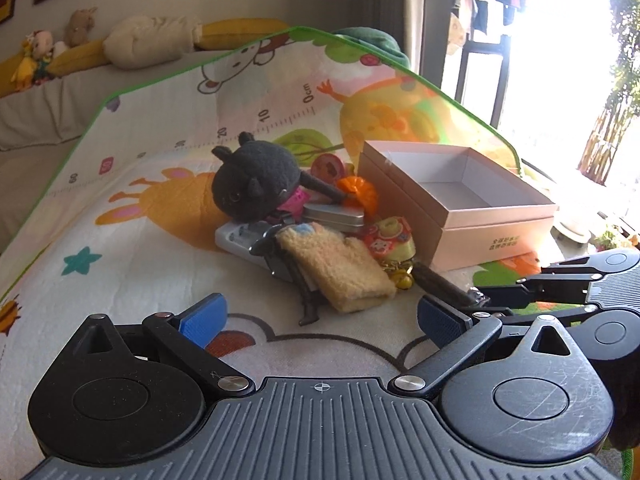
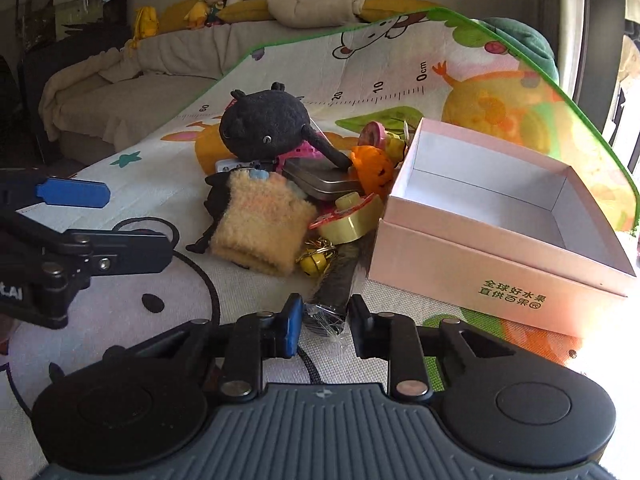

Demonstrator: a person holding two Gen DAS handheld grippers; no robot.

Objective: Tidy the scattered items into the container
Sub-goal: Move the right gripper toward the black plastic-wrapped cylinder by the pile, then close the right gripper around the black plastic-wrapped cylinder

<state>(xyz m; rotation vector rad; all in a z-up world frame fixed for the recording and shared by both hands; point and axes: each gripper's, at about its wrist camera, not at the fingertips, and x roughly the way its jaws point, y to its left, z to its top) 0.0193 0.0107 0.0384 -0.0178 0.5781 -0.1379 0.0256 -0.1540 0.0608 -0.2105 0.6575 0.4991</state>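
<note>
Your right gripper (image 2: 323, 322) has its fingers closed on the near end of a dark, foil-tipped stick (image 2: 340, 280) lying at the box's near-left corner. Your left gripper (image 1: 322, 318) hangs wide open, empty. The pink box (image 2: 500, 256) sits at two o'clock; the toy pile, black plush (image 2: 266, 126) on top, at twelve.

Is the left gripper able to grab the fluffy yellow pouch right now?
Probably yes. The left gripper is open, and the fluffy yellow pouch lies on top of the pile just ahead of it, with only bare mat between them.
</note>
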